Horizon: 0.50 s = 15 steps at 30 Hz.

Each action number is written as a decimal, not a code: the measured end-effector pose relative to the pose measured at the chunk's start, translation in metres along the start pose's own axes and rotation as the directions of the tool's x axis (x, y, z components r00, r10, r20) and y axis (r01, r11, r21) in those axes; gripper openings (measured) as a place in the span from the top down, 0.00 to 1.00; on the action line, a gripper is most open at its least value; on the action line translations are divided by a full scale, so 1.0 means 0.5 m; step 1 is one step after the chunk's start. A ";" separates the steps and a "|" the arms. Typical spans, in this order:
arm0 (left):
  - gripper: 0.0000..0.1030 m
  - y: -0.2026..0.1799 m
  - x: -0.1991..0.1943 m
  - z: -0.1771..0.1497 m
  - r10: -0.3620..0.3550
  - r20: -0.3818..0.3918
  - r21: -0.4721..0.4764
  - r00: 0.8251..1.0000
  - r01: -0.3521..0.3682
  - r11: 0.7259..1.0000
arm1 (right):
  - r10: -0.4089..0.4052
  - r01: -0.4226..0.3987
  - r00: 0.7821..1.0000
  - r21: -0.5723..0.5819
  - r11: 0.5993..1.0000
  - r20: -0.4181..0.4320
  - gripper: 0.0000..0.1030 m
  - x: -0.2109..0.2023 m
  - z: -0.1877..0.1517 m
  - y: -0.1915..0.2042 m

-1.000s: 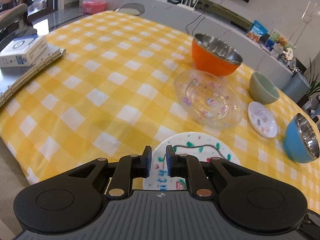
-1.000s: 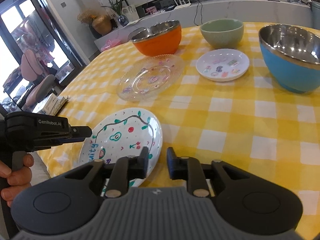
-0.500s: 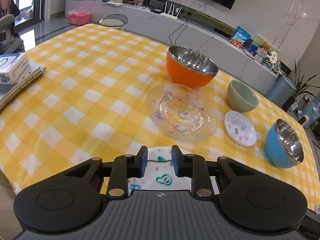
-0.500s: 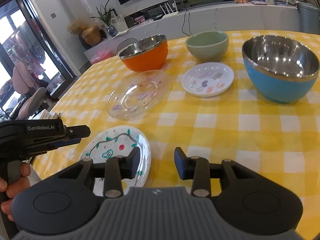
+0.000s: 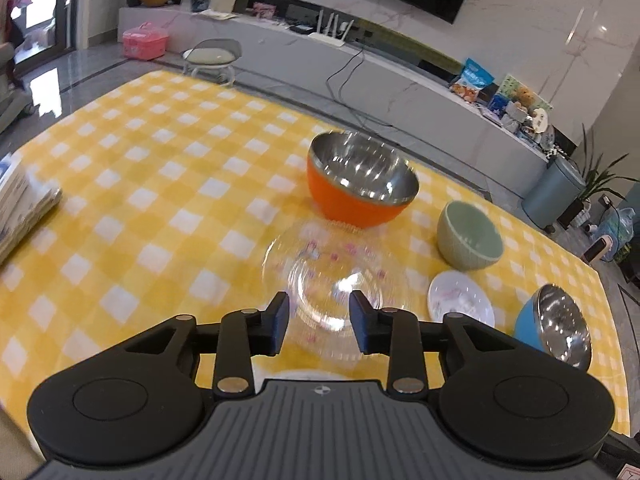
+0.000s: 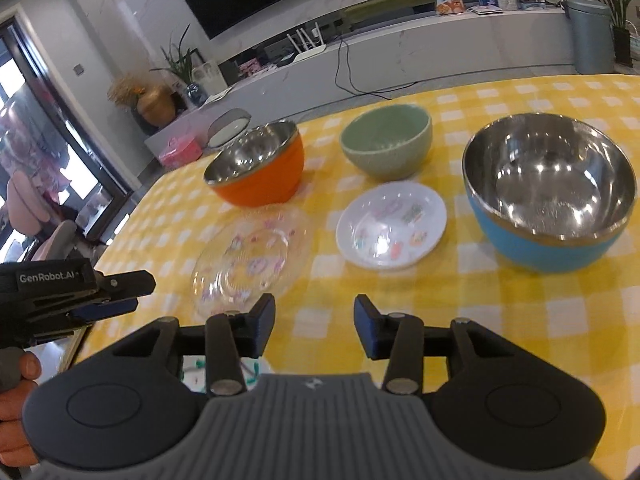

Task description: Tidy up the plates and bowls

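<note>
On the yellow checked tablecloth (image 5: pixel 140 208) stand an orange steel-lined bowl (image 5: pixel 360 180) (image 6: pixel 260 168), a green bowl (image 5: pixel 470 240) (image 6: pixel 386 140), a blue steel-lined bowl (image 5: pixel 554 326) (image 6: pixel 548 196), a clear glass plate (image 5: pixel 336 272) (image 6: pixel 252 256) and a small white plate (image 5: pixel 460 300) (image 6: pixel 392 224). A white drawn-on plate (image 6: pixel 192 376) lies mostly hidden under my right gripper body. My left gripper (image 5: pixel 320 324) is open and empty above the glass plate's near edge. My right gripper (image 6: pixel 314 328) is open and empty over bare cloth in front of the small white plate. The left gripper also shows in the right wrist view (image 6: pixel 116 300).
A binder with a box (image 5: pixel 20 208) lies at the table's left edge. A grey TV bench (image 5: pixel 400 80) with snacks and a grey bin (image 5: pixel 554 192) stands beyond the table. A stool (image 5: pixel 212 56) sits at the far side.
Both grippers have risen and tilted up from the drawn-on plate, and both have opened wider. The drawn-on plate has slipped nearly out of view below them.
</note>
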<state>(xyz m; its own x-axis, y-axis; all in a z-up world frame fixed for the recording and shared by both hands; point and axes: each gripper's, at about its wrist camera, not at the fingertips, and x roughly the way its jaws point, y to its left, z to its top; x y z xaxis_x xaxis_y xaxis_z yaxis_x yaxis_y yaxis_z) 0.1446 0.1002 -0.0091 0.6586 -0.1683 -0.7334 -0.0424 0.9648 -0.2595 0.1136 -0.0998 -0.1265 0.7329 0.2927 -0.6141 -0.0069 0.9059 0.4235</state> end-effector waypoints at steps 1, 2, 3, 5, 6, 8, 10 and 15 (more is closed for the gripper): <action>0.60 -0.001 0.005 0.005 -0.003 0.007 0.009 1.000 0.003 1.000 | 0.000 0.000 1.000 0.007 1.000 0.002 0.57 0.005 0.006 0.000; 0.59 -0.001 0.011 0.011 -0.003 0.015 0.014 1.000 0.003 1.000 | 0.001 -0.001 1.000 0.013 1.000 0.005 0.57 0.010 0.011 -0.001; 0.59 0.002 0.020 0.017 -0.005 0.024 0.014 1.000 0.004 1.000 | 0.002 -0.002 1.000 0.019 1.000 0.009 0.57 0.016 0.016 -0.001; 0.56 0.009 0.036 0.025 -0.019 0.028 0.008 0.999 0.019 1.000 | 0.003 -0.003 1.000 0.032 0.999 0.017 0.57 0.027 0.024 -0.003; 0.55 0.015 0.047 0.028 -0.028 0.027 0.003 0.999 0.028 1.000 | 0.001 -0.002 1.000 0.039 0.999 0.019 0.57 0.033 0.028 -0.005; 0.53 0.027 0.063 0.029 -0.039 0.027 -0.009 0.999 0.039 0.999 | 0.001 -0.002 1.000 0.059 0.998 0.021 0.57 0.048 0.033 -0.011; 0.53 0.042 0.079 0.026 -0.046 0.026 -0.030 0.999 0.046 0.998 | 0.003 -0.005 1.000 0.077 0.997 0.021 0.57 0.062 0.036 -0.018; 0.53 0.067 0.118 0.013 -0.056 0.008 -0.069 0.998 0.057 0.996 | 0.002 -0.002 1.000 0.095 0.996 0.001 0.57 0.102 0.034 -0.026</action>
<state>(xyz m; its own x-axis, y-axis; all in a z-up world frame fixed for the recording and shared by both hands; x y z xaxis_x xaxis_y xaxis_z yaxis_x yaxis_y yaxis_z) 0.1870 0.1240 -0.0571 0.6657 -0.2210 -0.7127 -0.0566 0.9374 -0.3436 0.1625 -0.1019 -0.1520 0.7336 0.2942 -0.6126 0.0559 0.8723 0.4858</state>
